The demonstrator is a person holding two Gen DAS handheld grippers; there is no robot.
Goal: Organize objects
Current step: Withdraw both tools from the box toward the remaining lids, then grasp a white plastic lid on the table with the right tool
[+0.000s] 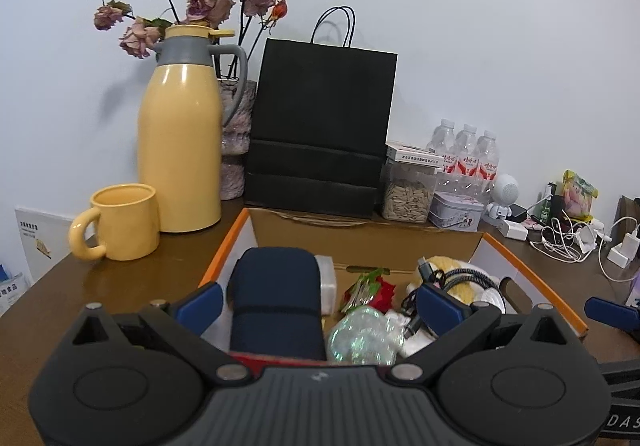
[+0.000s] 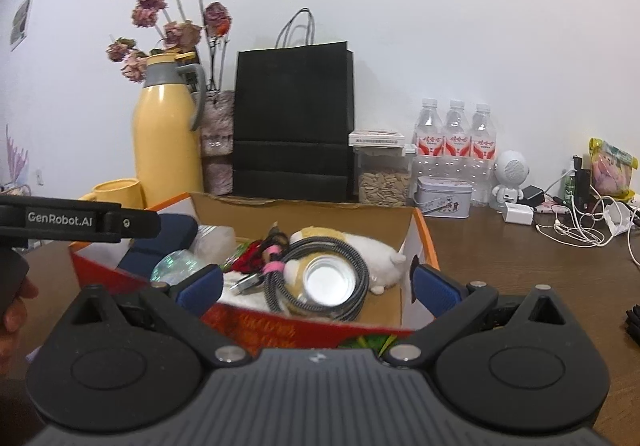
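Note:
An open cardboard box [image 1: 360, 234] [image 2: 296, 212] with orange edges sits on the brown table in front of both grippers. Inside lie a navy case [image 1: 276, 302], a crinkly clear wrapper [image 1: 362, 338] [image 2: 176, 264], a red rose [image 1: 384, 292], a braided coiled cable [image 2: 352, 286] and a white-and-yellow plush toy [image 2: 376, 258]. My left gripper [image 1: 320, 304] hangs open over the box, its blue pads either side of the navy case. My right gripper [image 2: 318, 290] is open too, above the box's near wall, with nothing between its fingers.
Behind the box stand a black paper bag [image 1: 320, 126], a yellow thermos [image 1: 180, 150], a yellow mug [image 1: 120, 222] and a vase of dried roses. To the right are a seed jar [image 1: 408, 198], a tin [image 1: 456, 210], water bottles [image 2: 456, 142], a white robot figure and tangled chargers [image 2: 576, 226].

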